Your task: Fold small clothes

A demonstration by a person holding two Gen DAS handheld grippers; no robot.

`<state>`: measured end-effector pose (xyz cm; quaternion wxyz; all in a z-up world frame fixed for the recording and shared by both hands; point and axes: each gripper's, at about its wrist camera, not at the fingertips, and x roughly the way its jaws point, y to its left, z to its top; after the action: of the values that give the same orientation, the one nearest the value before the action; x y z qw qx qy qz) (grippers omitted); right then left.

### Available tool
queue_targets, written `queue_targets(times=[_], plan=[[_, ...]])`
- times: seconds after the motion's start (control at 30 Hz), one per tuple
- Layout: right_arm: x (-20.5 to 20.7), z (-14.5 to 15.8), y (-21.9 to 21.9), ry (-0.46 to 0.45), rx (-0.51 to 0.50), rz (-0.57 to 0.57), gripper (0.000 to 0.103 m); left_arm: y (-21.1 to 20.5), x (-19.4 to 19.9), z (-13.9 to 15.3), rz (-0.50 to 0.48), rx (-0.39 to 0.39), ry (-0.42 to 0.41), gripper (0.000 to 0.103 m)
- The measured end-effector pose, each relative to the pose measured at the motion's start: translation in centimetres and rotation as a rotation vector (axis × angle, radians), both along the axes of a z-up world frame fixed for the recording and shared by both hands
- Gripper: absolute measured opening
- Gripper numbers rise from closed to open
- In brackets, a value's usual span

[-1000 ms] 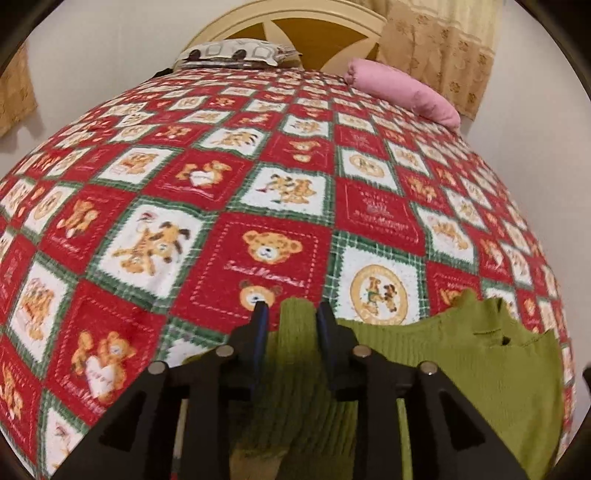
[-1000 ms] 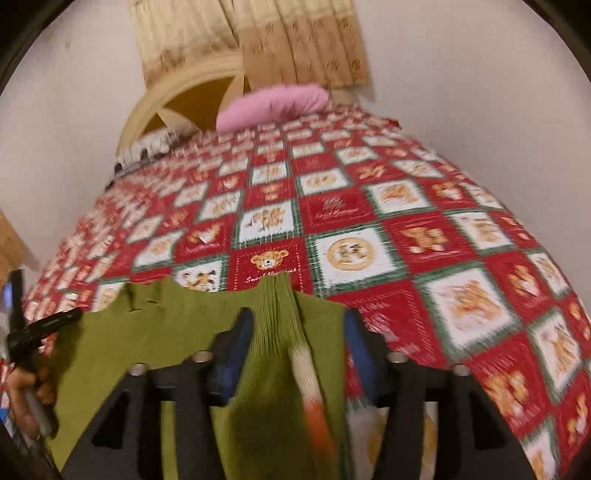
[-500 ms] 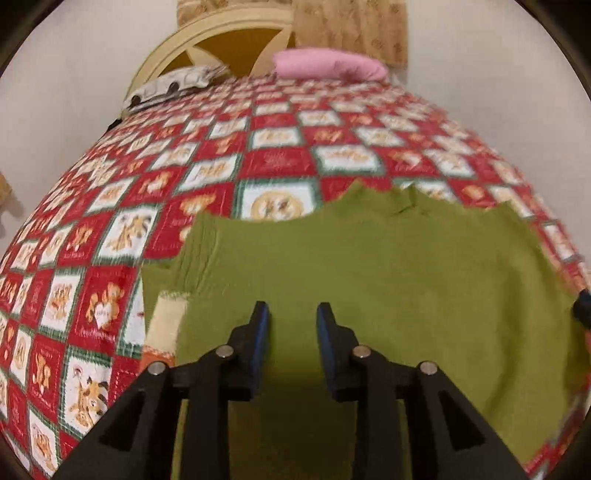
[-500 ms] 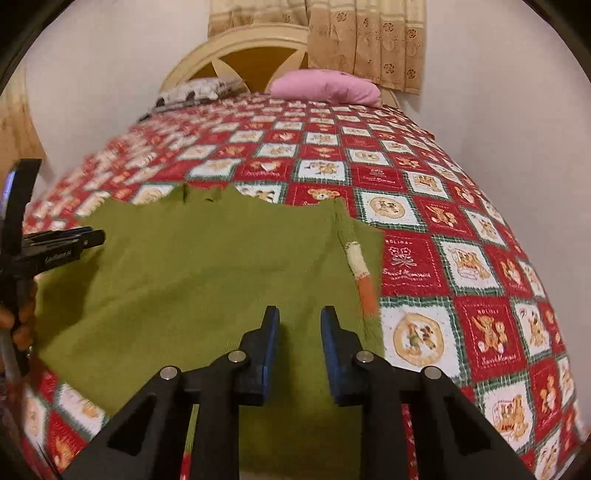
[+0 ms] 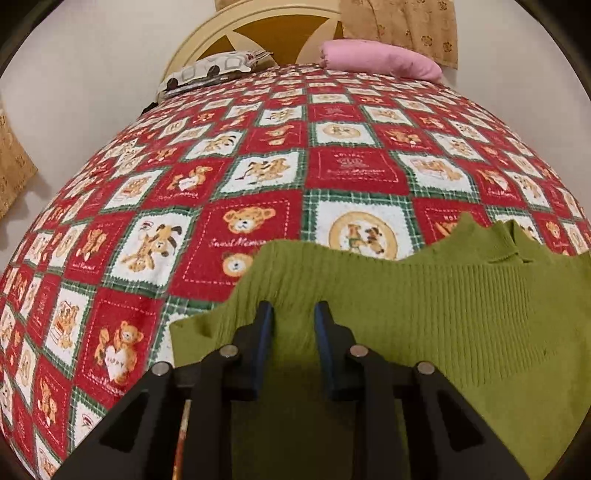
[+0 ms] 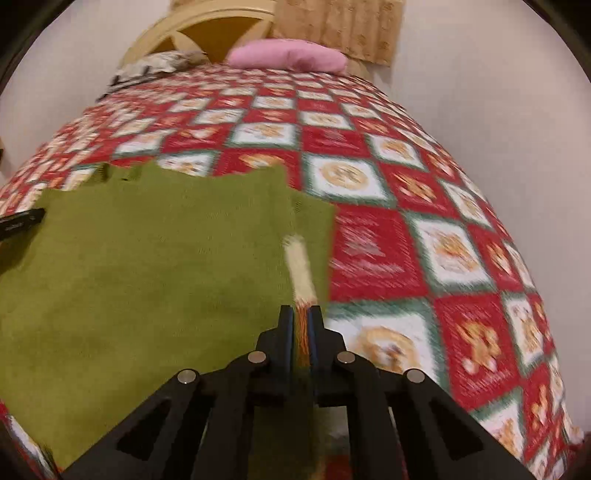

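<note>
A green knit sweater (image 5: 443, 314) lies flat on the bed, collar (image 5: 509, 243) at its far edge. Its ribbed left sleeve (image 5: 280, 273) is folded over the body. My left gripper (image 5: 293, 314) hovers over that sleeve, jaws a little apart, gripping nothing. In the right wrist view the sweater (image 6: 147, 258) fills the left half. Its right sleeve lies along the edge, ending in a white and orange cuff (image 6: 301, 266). My right gripper (image 6: 303, 314) is closing, with the orange end of the cuff pinched between its pads. The left gripper's finger (image 6: 22, 221) shows at the far left.
The sweater rests on a red, white and green teddy-bear bedspread (image 5: 184, 184). A pink pillow (image 5: 376, 59) and a patterned pillow (image 5: 210, 72) lie by the cream headboard (image 5: 258, 26). A white wall (image 6: 498, 110) runs close along the bed's right side.
The right gripper dropped to the striped cuff and its jaws narrowed onto it. The left gripper swung from over the sweater's body to the folded left sleeve, its gap unchanged.
</note>
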<state>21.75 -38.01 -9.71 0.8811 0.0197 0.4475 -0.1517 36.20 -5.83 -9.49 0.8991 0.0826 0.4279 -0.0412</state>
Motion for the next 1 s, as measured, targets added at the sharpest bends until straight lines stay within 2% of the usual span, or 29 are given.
queue_targets(times=[0.07, 0.13, 0.23, 0.33, 0.37, 0.43, 0.5, 0.57, 0.7, 0.8, 0.9, 0.97, 1.0], plan=[[-1.1, -0.1, -0.7, -0.015, 0.053, -0.027, 0.007, -0.2, 0.0, -0.1, 0.002, 0.012, -0.004, 0.029], [-1.4, -0.2, -0.5, -0.022, 0.047, -0.034, 0.007, -0.5, 0.3, -0.1, 0.012, 0.031, -0.009, 0.033], [-1.1, -0.2, -0.2, -0.012, 0.027, -0.037, 0.007, -0.9, 0.3, 0.1, -0.006, 0.066, -0.001, 0.033], [-2.1, 1.1, -0.1, -0.029, 0.036, -0.074, 0.007, 0.3, -0.9, 1.5, -0.038, 0.030, 0.041, 0.037], [-2.8, 1.8, 0.2, -0.054, 0.018, -0.087, 0.007, 1.0, -1.6, 2.2, -0.037, 0.010, 0.038, 0.040], [-4.4, 3.4, 1.6, -0.117, -0.014, -0.067, 0.007, 2.8, -4.1, 3.7, -0.035, -0.027, 0.006, 0.061], [-6.0, 4.5, 3.8, -0.163, -0.025, -0.024, 0.007, 4.1, -6.8, 4.5, -0.042, -0.051, -0.027, 0.069], [-7.0, 4.8, 6.4, -0.174, 0.023, 0.051, 0.007, 4.8, -9.2, 4.7, -0.044, -0.065, -0.029, 0.069], [-7.3, 4.1, 10.5, -0.154, 0.055, 0.154, 0.007, 5.9, -13.1, 3.7, -0.014, -0.122, -0.008, 0.069], [-7.1, 2.3, 12.6, -0.105, 0.029, 0.192, 0.007, 5.7, -14.7, 2.6, 0.002, -0.094, -0.009, 0.069], [-6.9, -0.1, 13.0, -0.046, 0.029, 0.191, 0.007, 5.8, -14.8, 0.6, 0.010, -0.085, 0.047, 0.069], [-7.4, -0.6, 13.0, -0.075, 0.015, 0.200, 0.007, 6.2, -15.3, 0.0, 0.020, -0.096, 0.033, 0.073], [-7.5, -0.6, 13.0, -0.076, 0.016, 0.199, 0.007, 6.5, -15.5, -0.2, 0.036, -0.102, 0.012, 0.080]])
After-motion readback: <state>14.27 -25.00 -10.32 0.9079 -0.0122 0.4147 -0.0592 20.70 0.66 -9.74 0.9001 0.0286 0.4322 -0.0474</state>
